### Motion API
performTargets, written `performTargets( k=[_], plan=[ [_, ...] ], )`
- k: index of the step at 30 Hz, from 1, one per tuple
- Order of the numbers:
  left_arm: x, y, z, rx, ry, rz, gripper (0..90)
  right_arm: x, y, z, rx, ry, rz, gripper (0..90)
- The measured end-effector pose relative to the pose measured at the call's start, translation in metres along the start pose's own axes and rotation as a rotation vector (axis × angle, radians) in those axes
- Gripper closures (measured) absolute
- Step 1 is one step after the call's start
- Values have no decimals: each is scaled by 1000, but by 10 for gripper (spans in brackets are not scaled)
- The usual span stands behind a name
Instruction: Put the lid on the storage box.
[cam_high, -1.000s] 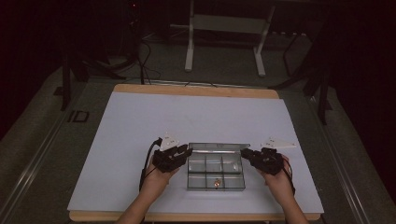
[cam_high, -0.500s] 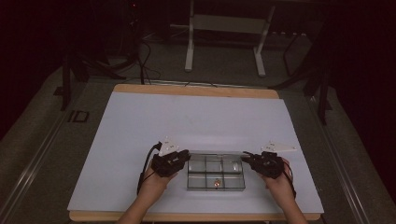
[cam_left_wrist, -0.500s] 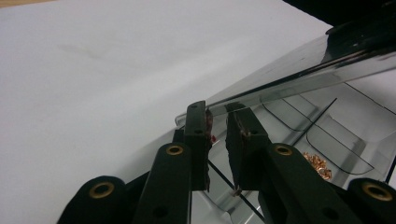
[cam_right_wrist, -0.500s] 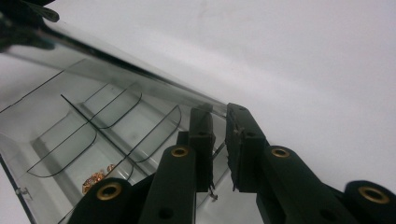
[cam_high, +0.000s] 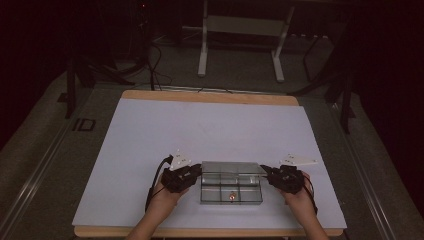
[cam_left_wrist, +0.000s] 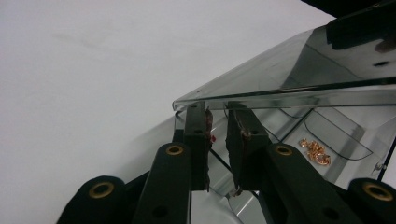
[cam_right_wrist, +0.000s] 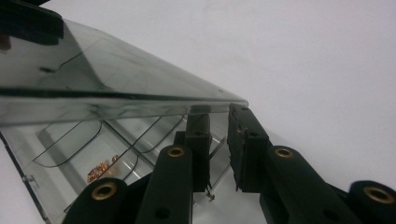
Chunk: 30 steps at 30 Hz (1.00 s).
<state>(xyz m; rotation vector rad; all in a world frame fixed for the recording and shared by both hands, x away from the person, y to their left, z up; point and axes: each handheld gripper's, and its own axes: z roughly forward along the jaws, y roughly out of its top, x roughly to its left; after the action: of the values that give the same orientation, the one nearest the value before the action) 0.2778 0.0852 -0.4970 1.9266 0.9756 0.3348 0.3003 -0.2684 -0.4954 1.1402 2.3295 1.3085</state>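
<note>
Since a second ago our left gripper (cam_high: 192, 172) has slid in against the left end of the clear compartment box (cam_high: 231, 183), its jaws closing a little as it came; our right gripper (cam_high: 270, 175) has barely shifted at the right end, its jaws easing slightly wider.

The box sits on the white table (cam_high: 150, 145) near its front edge, between our hands. Its hinged lid (cam_left_wrist: 299, 70) is partly raised and leans over the compartments. Each gripper has its jaws drawn nearly together, straddling an end wall of the box just under the lid's edge; we cannot tell whether the pads actually press on the plastic.

Inside the box, a small gold chain (cam_left_wrist: 316, 151) lies in a near compartment. If either grip is loose on the slick wall, we risk the box slipping or tilting when lifted, and the lid could drop shut or the chain could spill.
</note>
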Motion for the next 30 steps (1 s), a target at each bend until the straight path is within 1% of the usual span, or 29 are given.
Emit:
performTargets(
  k=[4,8,10,14,15,20,21,24,29,30],
  plan=[
    [-1,-2,-3,11,10,9,787,-1,-3,-1,3,-2,5,753],
    [-1,-4,-3,15,5,6,787,-1,-5,-1,4,0,18,733],
    [-1,-5,-3,21,4,7,784,-2,-6,-2,3,-2,15,719],
    [0,-8,-2,26,4,-3,773,-3,-9,-4,5,-8,24,705],
    [0,-8,-2,30,1,-5,756,-4,-10,-5,4,-10,27,701],
    [2,-10,-1,46,-3,-7,756,-8,-14,-8,1,-10,47,685],
    [2,-11,0,47,-5,-13,756,-8,-14,-8,2,-6,54,682],
    [3,-13,2,62,-4,-12,756,-9,-15,-8,7,-5,52,680],
    [5,-17,5,78,8,-14,757,-9,-18,-5,17,-4,51,678],
    [9,-19,5,71,2,-29,757,-8,-18,-5,19,-5,49,679]
  ],
)
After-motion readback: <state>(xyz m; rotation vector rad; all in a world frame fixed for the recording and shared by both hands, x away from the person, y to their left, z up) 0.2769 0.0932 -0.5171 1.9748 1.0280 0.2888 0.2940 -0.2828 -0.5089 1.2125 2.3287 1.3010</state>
